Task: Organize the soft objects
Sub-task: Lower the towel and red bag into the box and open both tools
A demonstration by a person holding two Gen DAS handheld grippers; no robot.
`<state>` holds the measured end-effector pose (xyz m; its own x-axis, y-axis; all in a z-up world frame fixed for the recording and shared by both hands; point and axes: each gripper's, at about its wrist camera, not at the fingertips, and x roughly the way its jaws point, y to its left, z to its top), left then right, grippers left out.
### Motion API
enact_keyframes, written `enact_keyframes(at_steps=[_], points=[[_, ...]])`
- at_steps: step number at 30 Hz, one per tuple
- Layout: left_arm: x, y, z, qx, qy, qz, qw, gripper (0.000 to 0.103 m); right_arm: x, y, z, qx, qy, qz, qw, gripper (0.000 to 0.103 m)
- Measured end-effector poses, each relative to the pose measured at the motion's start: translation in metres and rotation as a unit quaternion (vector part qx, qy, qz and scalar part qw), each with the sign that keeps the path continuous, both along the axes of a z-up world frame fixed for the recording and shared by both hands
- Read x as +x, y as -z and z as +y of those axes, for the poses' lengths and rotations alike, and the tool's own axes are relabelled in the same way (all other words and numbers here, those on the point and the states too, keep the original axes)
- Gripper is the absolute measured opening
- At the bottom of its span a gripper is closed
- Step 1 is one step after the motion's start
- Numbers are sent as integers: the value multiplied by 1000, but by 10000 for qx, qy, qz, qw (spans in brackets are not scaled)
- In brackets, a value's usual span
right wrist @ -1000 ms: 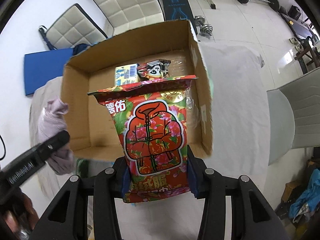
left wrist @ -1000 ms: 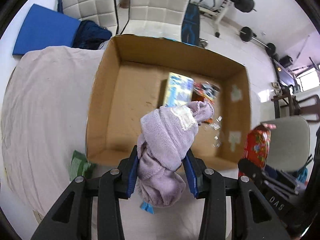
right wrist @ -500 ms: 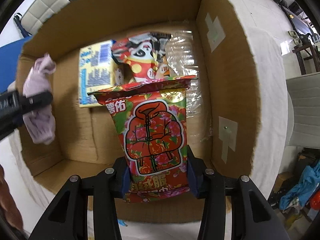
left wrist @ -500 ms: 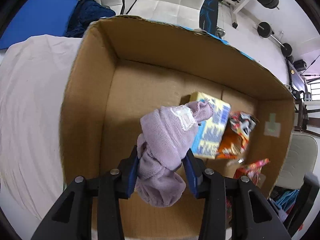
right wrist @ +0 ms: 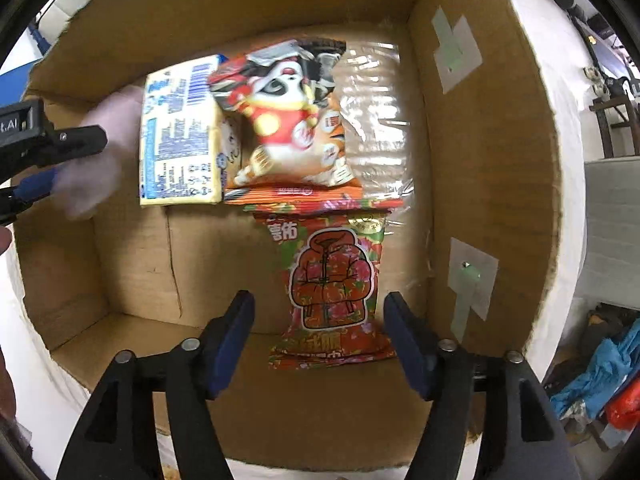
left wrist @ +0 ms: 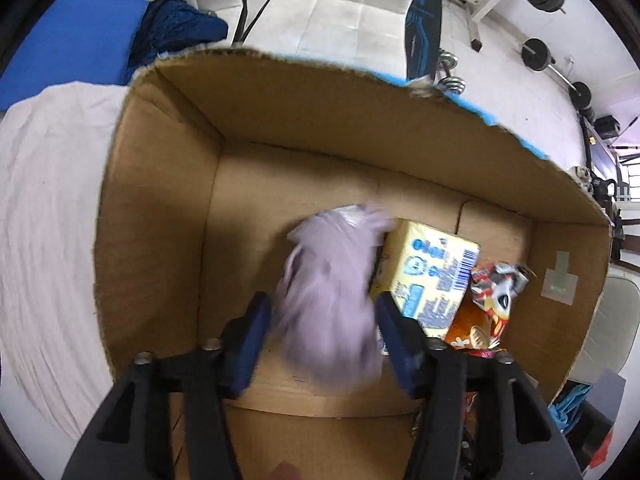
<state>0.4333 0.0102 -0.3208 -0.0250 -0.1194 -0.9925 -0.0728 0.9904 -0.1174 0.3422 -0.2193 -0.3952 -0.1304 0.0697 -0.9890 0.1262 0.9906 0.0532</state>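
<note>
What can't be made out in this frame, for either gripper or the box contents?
- Purple cloth: motion-blurred in both views, so touching the left gripper pads or falling can't be told.
- Red snack bag, left wrist view: nearly hidden behind the gripper's finger.
- Clear plastic wrap: contents unreadable through glare.
- Yellow pack: print too blurred to read.
- Cardboard box: near wall cut off behind the right gripper.

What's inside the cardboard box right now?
Inside the cardboard box: yellow packet, panda snack bag over clear plastic, red jacket-print bag, and blurred purple cloth. What lies beneath them is hidden.
</note>
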Motion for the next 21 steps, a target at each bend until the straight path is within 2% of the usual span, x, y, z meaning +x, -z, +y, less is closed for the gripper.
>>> enact_keyframes(at_steps=[1, 2, 8, 10, 12, 15, 21], points=[[-1, -2, 0, 11, 2, -26, 10000, 57, 0, -3, 2, -25, -9, -45, 10000, 90], [-2, -5, 1, -8, 4, -46, 10000, 59, -1, -6, 5, -40, -13, -88, 10000, 93], [-14, -31, 9, -32, -32, -289, 9996, 69, -7, -26, 10, 20, 11, -283, 9996, 96], [-23, -43, 13, -28, 2, -410, 9992, 78, -11, -33, 11, 22, 1, -390, 9992, 103], [-37, -56, 16, -17, 44, -574, 9983, 92, -15, -40, 10, 4, -16, -495, 9988, 103], [-54, -70, 19, -21, 62, -727, 9973, 98, -24, -57, 9, -12, -71, -683, 9976, 103], [-102, -99, 22, 67, -50, -1166, 9931, 99, -40, -93, -6, -110, -233, -1093, 9937, 103]])
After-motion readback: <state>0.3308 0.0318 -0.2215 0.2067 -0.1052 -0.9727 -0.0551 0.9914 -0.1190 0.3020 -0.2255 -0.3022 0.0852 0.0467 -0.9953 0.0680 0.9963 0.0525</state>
